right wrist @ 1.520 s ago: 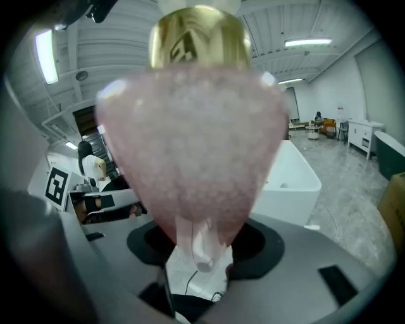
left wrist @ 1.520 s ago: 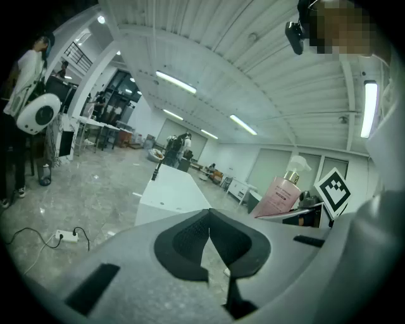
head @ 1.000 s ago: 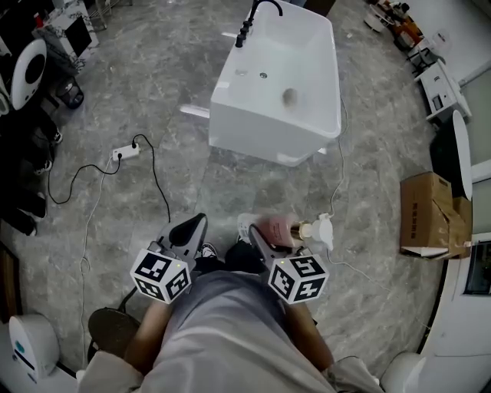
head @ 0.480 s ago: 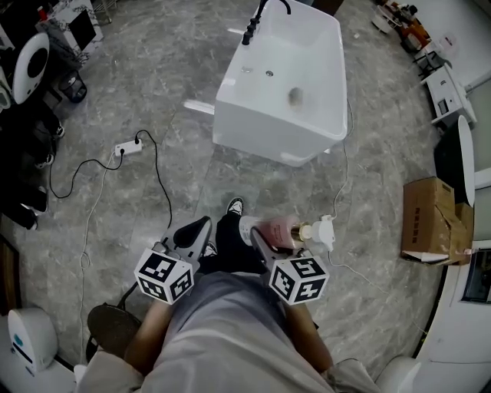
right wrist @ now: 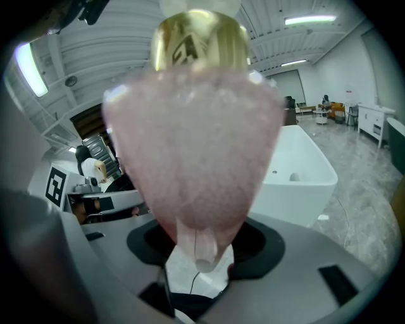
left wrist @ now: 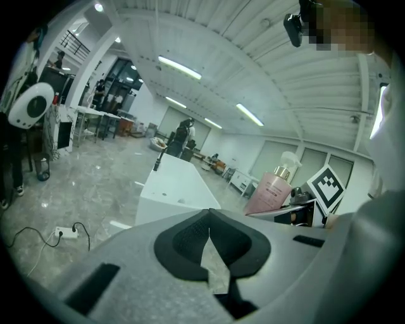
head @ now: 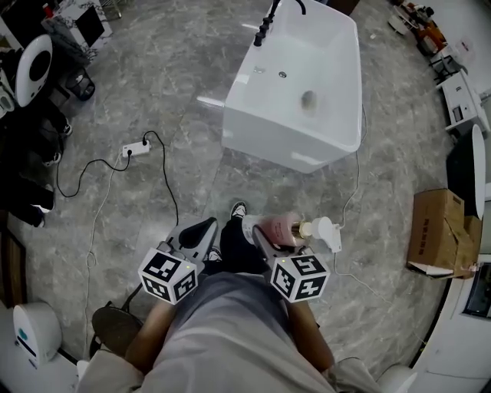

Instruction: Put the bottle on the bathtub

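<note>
The left tongs (left wrist: 209, 221) are pressed together with nothing between them and hang idle by the person's hip. The right tongs (head: 267, 233) are clamped on the pink bottle (head: 279, 229), which lies sideways in the grip, its gold collar and white pump pointing to the person's right. So the bottle is held low in front of the body, well apart from the bathtub (head: 265, 132).

This looks like the carrying step: bottle in hand, tub not yet reached. The next move probably calls for walking up to the tub's near edge, turning the bottle upright and setting it down on the flat rim, perhaps at a near corner.

There is no counter, only a grey marbled floor (head: 146, 69). A power strip (head: 136, 149) with a black cable lies on the left, the white tub with its black faucet (head: 268, 23) stands ahead, and a cardboard box (head: 436, 229) sits on the right.
</note>
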A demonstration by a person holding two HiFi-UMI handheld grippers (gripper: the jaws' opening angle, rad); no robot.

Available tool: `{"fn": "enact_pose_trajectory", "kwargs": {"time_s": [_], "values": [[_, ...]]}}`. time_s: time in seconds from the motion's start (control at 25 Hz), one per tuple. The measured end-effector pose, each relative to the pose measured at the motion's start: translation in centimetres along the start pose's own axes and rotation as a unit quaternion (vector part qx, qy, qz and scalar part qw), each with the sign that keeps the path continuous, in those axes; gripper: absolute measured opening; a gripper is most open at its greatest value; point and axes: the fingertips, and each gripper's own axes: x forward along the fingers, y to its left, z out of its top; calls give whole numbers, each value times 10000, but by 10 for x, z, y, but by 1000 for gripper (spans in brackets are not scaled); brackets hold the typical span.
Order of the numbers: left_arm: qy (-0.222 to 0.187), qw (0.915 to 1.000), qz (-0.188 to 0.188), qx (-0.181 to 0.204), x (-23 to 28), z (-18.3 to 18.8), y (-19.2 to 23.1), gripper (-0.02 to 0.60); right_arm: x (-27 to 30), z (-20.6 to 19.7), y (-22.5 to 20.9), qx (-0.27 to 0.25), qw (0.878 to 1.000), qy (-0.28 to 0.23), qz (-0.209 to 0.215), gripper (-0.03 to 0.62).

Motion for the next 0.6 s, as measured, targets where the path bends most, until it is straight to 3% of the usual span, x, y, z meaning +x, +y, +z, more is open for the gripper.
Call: {"fn": "enact_pose_trajectory", "kwargs": {"time_s": [0.32,0.6], "values": [[268,9996,20,0,61,33,30,6,53,44,-38,-2,9997,234,53,225],[262,9995,148,3,109,71,51,6,97,85,-69,-96,9988,399,258,225]]}}
